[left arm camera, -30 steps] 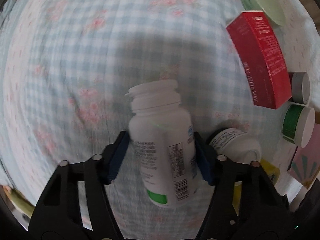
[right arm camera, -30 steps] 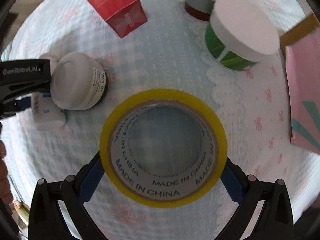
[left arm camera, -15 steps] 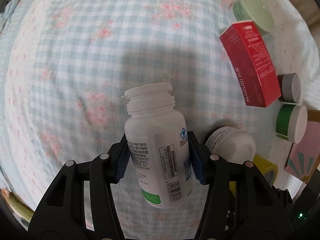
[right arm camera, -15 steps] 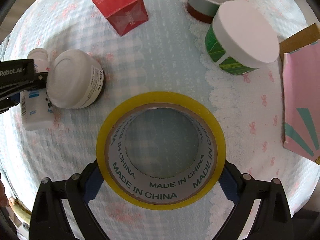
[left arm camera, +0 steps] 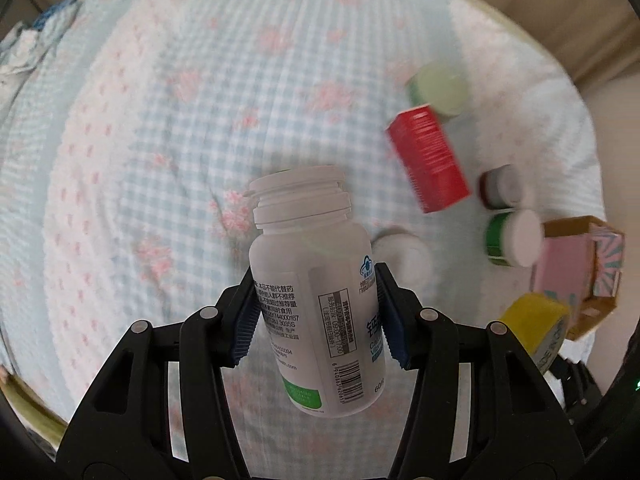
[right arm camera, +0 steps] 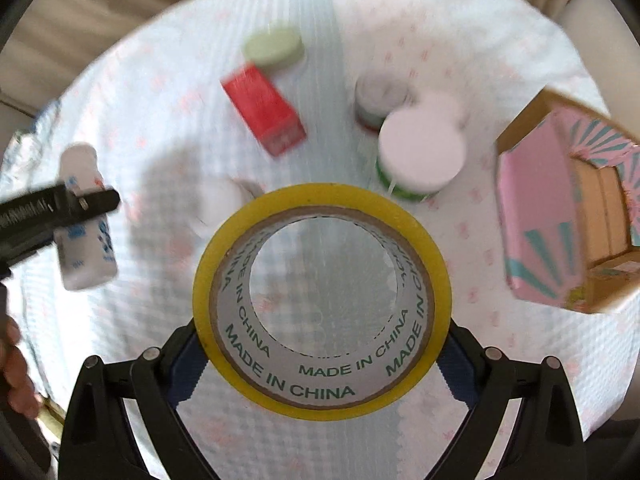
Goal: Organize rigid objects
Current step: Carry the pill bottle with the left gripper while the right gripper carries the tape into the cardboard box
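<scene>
A blue checked cloth (left arm camera: 168,128) with pink flowers covers the round tabletop (right arm camera: 540,360). The left tongs (left arm camera: 316,312) squeeze a white bottle (left arm camera: 316,280); the right tongs (right arm camera: 322,356) squeeze a yellow tape roll (right arm camera: 320,400).

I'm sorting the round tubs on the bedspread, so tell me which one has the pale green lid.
The pale green-lidded tub beside the far end of the red box. The green tub near the pink box has a white lid; the small one a grey lid.

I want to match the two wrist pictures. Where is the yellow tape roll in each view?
Left wrist view: the yellow tape roll sits at the lower right edge, in front of the pink box.
Right wrist view: the roll fills the lower centre, held between the right gripper pads.
Shared landmark: the red box, lying beside the pale green lidded jar.
</scene>
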`<state>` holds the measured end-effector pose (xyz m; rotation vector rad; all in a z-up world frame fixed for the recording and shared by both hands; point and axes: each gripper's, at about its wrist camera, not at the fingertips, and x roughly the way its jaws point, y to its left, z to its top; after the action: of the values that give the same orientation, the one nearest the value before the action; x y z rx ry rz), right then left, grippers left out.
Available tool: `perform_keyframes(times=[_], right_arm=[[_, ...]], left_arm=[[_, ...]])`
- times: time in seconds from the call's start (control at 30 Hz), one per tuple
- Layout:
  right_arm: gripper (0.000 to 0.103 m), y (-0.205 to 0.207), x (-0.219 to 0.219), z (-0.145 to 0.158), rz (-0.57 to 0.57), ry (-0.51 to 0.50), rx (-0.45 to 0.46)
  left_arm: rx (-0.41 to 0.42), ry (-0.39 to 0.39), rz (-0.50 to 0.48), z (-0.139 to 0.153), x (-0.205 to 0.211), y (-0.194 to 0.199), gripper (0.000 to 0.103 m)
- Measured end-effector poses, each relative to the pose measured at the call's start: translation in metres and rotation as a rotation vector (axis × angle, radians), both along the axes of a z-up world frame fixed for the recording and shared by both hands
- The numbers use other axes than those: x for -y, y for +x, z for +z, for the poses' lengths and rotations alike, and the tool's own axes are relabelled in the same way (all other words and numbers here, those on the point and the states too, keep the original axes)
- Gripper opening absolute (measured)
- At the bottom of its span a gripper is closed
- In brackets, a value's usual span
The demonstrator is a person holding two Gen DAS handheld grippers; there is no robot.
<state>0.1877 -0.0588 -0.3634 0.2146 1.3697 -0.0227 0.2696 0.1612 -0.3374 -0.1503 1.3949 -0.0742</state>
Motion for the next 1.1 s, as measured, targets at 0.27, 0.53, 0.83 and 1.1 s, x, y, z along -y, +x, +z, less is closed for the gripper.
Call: perform_keyframes(times=[0.27,0.53,0.83,1.1], right_arm=[[0.096,-0.019,0.045,0.099,-0.001,0.017,0.111],[0.096,-0.04,0.124,0.174,-0.039,0.013,0.215],[0.096,-0.052,0.248,0.182,-0.036,0.001,0.224],[0.096,-0.042,0.346,0.138,0.037,-0.049,0.125]], left_arm=[[0.104,-0.057,-0.033,0.072,0.041,-0.026,0.05],[0.179,-0.11,-0.073,0.125,0.102,-0.059,0.05],[0.21,-0.138,-0.065,0.145,0.209,-0.087,0.05],[0.182,-0.154,-0.095,0.125,0.326,-0.083,0.05]])
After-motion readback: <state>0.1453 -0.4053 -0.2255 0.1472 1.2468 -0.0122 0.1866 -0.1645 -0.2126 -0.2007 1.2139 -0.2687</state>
